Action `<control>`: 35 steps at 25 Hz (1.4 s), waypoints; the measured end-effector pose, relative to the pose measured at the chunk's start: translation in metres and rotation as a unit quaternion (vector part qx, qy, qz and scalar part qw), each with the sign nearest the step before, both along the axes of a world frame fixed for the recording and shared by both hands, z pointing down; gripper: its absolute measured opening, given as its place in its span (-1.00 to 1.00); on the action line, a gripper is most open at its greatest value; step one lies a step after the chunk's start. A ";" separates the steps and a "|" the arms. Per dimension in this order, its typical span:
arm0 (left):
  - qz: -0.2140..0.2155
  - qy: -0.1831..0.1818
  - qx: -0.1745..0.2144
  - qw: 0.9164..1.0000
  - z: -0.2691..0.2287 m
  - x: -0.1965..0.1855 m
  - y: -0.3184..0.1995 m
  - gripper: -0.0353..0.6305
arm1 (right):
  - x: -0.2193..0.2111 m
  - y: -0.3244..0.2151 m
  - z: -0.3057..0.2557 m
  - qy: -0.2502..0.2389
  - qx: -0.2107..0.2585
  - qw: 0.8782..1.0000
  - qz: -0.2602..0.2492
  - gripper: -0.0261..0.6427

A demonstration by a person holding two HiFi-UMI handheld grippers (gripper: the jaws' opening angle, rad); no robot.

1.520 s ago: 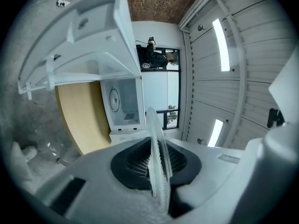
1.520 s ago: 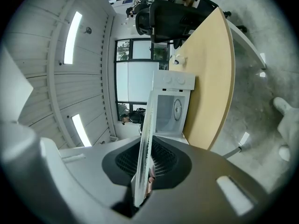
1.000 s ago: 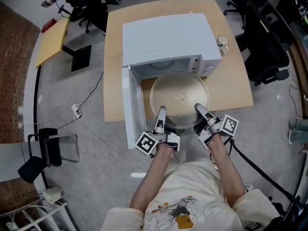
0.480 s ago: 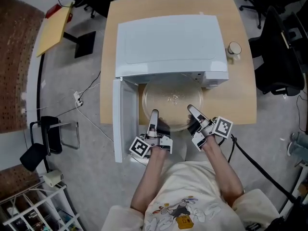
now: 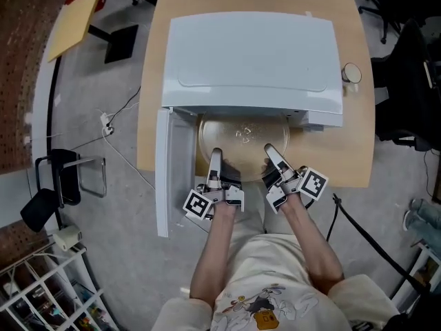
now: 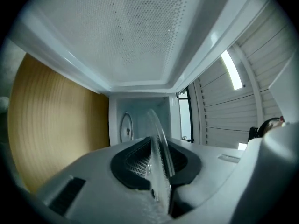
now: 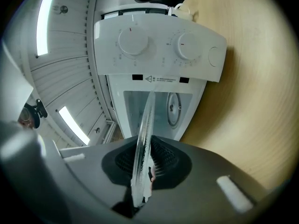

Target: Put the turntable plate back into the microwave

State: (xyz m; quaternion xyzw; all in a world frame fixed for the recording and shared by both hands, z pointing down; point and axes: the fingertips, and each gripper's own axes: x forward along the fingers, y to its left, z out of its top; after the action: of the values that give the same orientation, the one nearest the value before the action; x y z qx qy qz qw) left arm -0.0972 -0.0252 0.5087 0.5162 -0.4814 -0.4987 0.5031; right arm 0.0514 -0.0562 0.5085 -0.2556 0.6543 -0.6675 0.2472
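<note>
1. The microwave stands on the table, its door swung open at the left
2. The left gripper has its jaws almost together, pinched on the near left rim of the plate; in the left gripper view the glass edge stands clamped between the dark pads
3. Being glass, the plate should be stiff, fairly heavy for how thin it is, smooth enough to slip, and likely to chip or crack if it knocks the frame of the opening or drops. The rim is the only sensible place to hold it, and two grips set apart on the near edge should keep it level
4. It is a clear round disc with a shallow raised rim and small moulded bumps at its middle. The far part lies under the microwave's roof and the near part sticks out of the opening; whether it rests on the floor inside cannot be told
5. The right gripper is likewise nearly closed, on the near right rim; its view shows the glass edge between its pads, with the panel and its two knobs beyond
</note>
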 end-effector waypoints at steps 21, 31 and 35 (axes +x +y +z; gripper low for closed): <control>-0.009 0.028 -0.013 0.999 0.063 -0.035 -0.077 -0.78 | -0.034 -0.068 0.059 0.008 0.001 0.998 0.058 -0.80; 0.003 0.023 -0.044 0.999 0.076 -0.033 -0.098 -0.79 | -0.032 -0.082 0.079 0.005 -0.022 0.996 0.081 -0.79; 0.004 0.026 -0.046 0.999 0.075 -0.032 -0.104 -0.80 | -0.032 -0.087 0.083 0.004 -0.026 0.996 0.084 -0.79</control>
State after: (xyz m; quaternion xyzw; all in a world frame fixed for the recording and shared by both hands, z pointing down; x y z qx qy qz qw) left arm -0.1297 -0.1290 0.5839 0.4812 -0.4889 -0.4872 0.5404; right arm 0.0193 -0.1433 0.5918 -0.3186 0.6140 -0.6603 0.2925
